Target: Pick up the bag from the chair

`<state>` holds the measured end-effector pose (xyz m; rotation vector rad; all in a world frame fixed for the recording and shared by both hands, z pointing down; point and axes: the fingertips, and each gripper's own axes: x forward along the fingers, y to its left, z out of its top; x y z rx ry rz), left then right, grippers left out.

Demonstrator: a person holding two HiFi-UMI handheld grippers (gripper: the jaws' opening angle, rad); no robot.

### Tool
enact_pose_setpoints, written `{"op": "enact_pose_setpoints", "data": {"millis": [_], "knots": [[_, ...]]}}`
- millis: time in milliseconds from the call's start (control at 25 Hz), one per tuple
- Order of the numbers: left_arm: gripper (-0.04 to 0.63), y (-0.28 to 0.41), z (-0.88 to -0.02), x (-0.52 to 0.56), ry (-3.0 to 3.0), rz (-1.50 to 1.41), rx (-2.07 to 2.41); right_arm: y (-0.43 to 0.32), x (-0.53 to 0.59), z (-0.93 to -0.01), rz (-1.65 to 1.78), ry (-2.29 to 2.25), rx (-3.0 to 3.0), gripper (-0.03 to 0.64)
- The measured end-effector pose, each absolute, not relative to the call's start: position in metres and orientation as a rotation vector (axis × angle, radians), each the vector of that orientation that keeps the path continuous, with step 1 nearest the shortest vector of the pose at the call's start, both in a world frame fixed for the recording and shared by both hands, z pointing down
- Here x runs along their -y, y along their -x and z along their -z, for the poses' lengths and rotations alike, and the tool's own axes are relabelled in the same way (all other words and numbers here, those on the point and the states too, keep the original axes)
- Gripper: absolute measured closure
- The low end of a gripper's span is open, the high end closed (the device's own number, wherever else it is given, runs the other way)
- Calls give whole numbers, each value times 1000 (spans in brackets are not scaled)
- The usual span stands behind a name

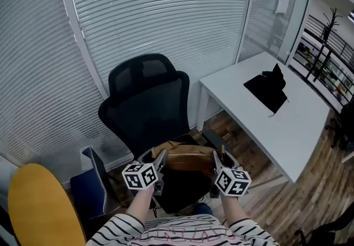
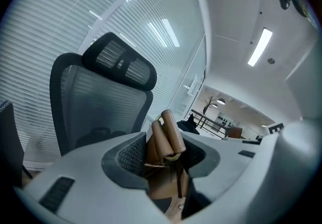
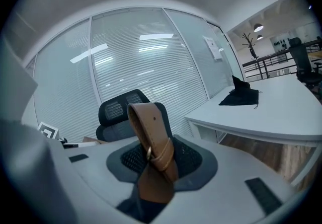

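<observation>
A brown leather bag (image 1: 188, 157) hangs between my two grippers, above the seat of the black mesh office chair (image 1: 148, 104). My left gripper (image 1: 161, 163) is shut on the bag's left strap end (image 2: 163, 140), which sticks up between the jaws. On the other side my right gripper (image 1: 218, 162) is shut on the buckled brown strap (image 3: 153, 150). The bag's underside is hidden by the grippers, so I cannot tell whether it touches the seat.
A white desk (image 1: 282, 112) stands to the right with a black cloth (image 1: 269, 88) on it. Blinds behind glass walls (image 1: 166, 18) close off the back. A yellow round chair back (image 1: 38, 206) and a dark blue bag (image 1: 91, 189) sit at lower left.
</observation>
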<state>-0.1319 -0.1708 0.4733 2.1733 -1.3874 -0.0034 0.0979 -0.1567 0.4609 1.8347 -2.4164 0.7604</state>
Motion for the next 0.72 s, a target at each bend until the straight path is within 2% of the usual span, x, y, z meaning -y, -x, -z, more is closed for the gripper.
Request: {"op": "enact_pose_setpoints", "data": {"millis": [720], "knots": [[402,148,-425,180,-2232,53,1431,-83,167,-421,-697,-1827,2470,474]]}}
